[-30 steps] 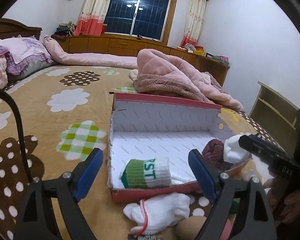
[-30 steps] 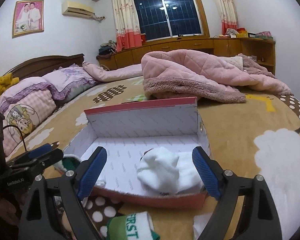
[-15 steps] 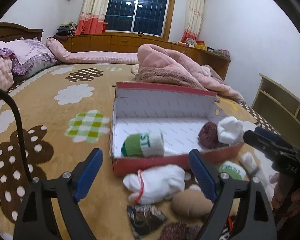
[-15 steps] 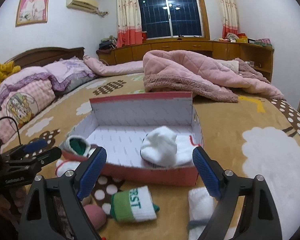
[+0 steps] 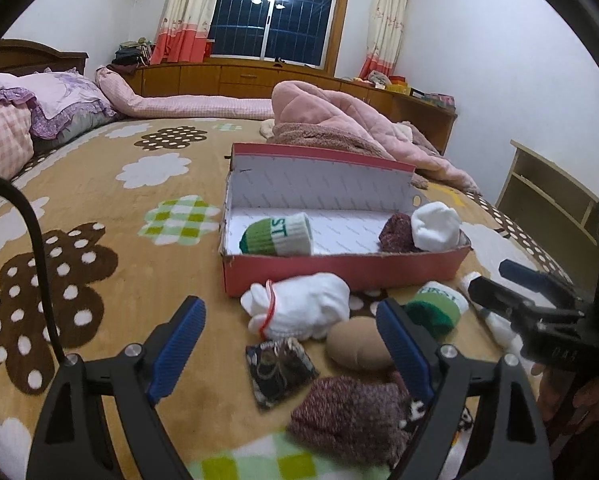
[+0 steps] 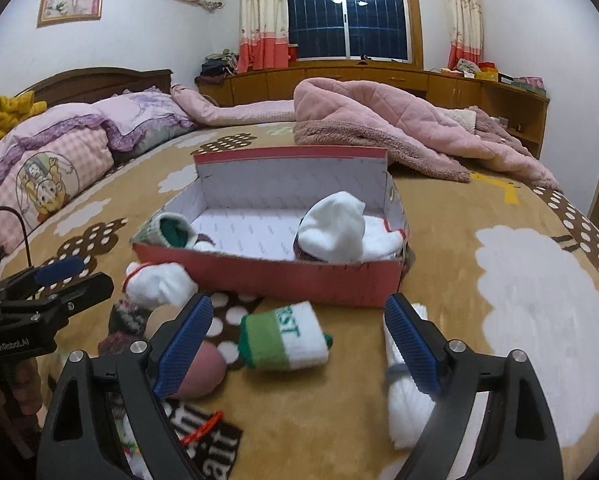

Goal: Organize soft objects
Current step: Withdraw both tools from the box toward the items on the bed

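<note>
Both cameras sit low over the bed (image 5: pixel 99 200), near its foot edge, and look slightly down along their own blue fingers toward the window (image 5: pixel 275 8) on the far wall. The left wrist view stands more to the left; it sees the right gripper (image 5: pixel 495 284) at its right edge. The right wrist view sees the left gripper (image 6: pixel 79 280) at its left edge. Both views share the red box (image 5: pixel 339 272) and the socks lying close before it.

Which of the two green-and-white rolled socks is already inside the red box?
The green-and-white sock at the red box's left end; its twin lies outside on the blanket.
</note>
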`<state>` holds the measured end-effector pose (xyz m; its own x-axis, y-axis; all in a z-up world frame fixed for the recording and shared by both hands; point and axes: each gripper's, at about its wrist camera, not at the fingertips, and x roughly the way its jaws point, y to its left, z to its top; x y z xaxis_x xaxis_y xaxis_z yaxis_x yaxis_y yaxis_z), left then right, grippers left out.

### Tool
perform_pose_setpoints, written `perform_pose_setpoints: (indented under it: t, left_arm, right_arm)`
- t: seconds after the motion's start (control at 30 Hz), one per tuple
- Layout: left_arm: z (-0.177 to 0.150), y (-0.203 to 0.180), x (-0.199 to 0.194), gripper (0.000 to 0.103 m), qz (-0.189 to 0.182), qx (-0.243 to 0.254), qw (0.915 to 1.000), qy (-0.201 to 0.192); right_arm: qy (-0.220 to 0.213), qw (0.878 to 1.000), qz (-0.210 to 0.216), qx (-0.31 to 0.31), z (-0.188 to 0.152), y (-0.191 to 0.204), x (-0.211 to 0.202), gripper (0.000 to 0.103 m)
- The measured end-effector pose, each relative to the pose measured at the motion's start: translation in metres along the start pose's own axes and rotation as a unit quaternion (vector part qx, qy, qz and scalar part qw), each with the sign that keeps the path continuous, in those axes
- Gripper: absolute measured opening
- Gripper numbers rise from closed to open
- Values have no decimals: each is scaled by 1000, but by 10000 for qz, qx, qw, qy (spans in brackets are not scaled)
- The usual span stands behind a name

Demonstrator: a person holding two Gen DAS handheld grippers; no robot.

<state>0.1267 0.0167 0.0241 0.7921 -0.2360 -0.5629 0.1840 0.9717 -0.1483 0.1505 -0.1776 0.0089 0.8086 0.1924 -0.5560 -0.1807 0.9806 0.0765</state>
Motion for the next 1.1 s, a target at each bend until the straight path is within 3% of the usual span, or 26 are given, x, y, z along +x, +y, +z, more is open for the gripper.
perform_pose_setpoints:
  t: [0.83,1.1]
  left_arm:
    - [-43,-5,-45,91,106,-40,9997,212]
    - [-57,-1,-40,91,179,-158,9985,498]
  right_arm:
    - [376,9992,-122,-51,-50,6,-45,90]
    - [545,9984,-162,74,-66,-5,-50,90]
